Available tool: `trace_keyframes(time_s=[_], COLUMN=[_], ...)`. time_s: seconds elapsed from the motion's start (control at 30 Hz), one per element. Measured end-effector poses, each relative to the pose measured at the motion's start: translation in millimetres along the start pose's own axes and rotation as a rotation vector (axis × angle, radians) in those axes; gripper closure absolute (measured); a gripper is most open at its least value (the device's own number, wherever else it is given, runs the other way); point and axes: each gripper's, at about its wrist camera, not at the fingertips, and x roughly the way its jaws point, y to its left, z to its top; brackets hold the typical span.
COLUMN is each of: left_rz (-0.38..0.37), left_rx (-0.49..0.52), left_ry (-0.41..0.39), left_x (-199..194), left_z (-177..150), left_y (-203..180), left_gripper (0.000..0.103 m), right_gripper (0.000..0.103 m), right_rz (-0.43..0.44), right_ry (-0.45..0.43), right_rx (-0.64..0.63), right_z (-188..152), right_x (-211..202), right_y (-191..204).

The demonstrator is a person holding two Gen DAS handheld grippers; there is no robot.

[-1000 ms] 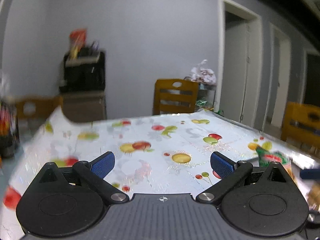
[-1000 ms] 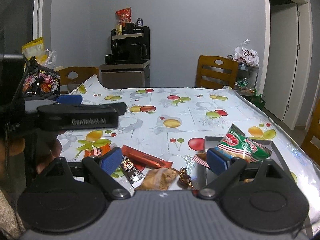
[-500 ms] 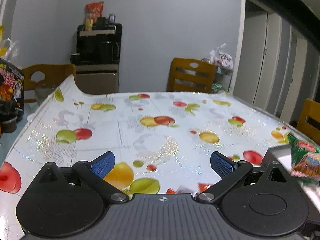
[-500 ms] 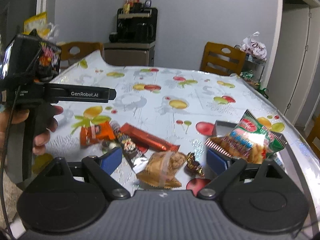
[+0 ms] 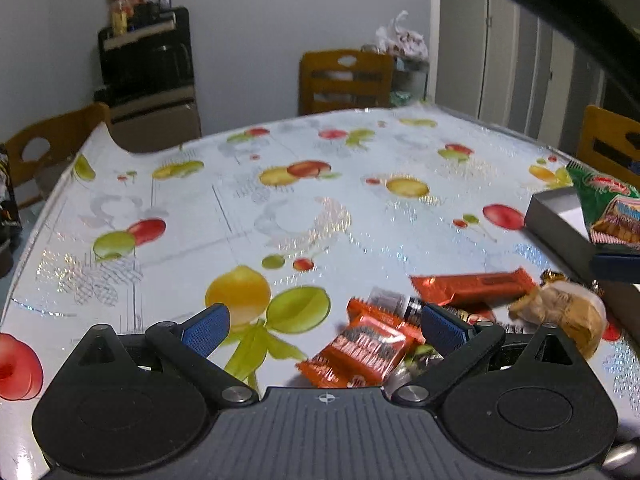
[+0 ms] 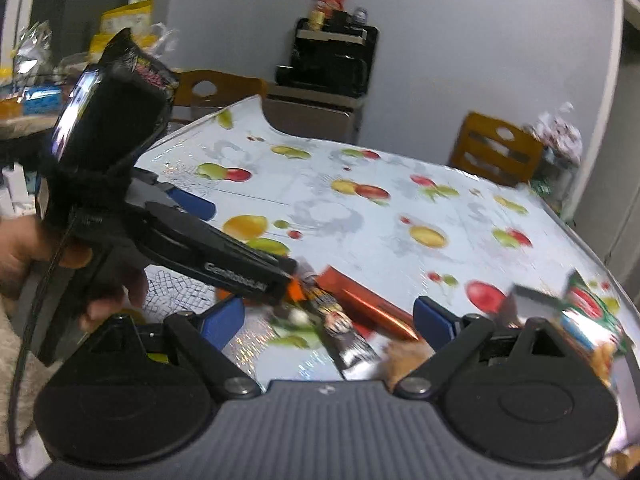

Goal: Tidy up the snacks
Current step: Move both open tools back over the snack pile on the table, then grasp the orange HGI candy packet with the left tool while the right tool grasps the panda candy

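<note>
The snacks lie in a loose pile on the near right part of the table (image 5: 280, 208), which has a shiny cloth printed with fruit. In the left wrist view an orange wrapper (image 5: 360, 354) lies flat on the cloth between the fingers of the left gripper (image 5: 324, 326), whose jaws stand wide and hold nothing. Just beyond it lie a long red bar (image 5: 472, 286) and a tan pastry in clear wrap (image 5: 560, 312), close to one another. To the right a dark tray (image 5: 556, 220) sits on the table, and a green bag of snacks (image 5: 604, 208) leans over its rim.

The right wrist view shows what the left one cannot: the left gripper (image 6: 290, 276) from the side, held by a hand (image 6: 24, 248), its tip low over the orange wrapper (image 6: 295, 292). This view is blurred, yet the red bar (image 6: 372, 306) and a dark striped bar (image 6: 340, 332) lie between the fingers of the right gripper (image 6: 328, 322), which is also wide apart and empty. The green bag (image 6: 588, 316) is at the right edge.

Around the table stand wooden chairs (image 5: 346, 80), and a black machine on a cabinet (image 5: 146, 64) is against the grey wall. The body of the left gripper hides part of the table's left side in the right wrist view.
</note>
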Motion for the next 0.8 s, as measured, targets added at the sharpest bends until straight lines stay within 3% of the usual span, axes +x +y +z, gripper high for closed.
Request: trace_keyframes(time_s=[0.13,0.2,0.33,0.57,0.8], left_rz=[0.004,-0.002,0.001,-0.006,-0.038], left_rx=[-0.05,-0.079,-0.084,-0.086,-0.077], left_ry=[0.024,0.03,0.044,0.053,0.057], left_x=[3,4,7,9,10], left_z=[-1,-1,-1,-2,-3], left_y=[13,18,16,16,13], left_gripper=[0.002,0.002,0.002,0.002,0.005], right_gripper=[0.012,0.017,0.043,0.071,0.072], right_rz=[-0.014,-0.019,0.019,0.028,0.039], right_ry=[-0.006,-0.004,0.054,0.086,0.117], right_rx=[-0.122,-0.154,-0.101,-0.089,-0.105], right_z=[-4,-5,-3,-7,-16], right_x=[25,35,58,78,60], right_y=[30,39,40,39,37])
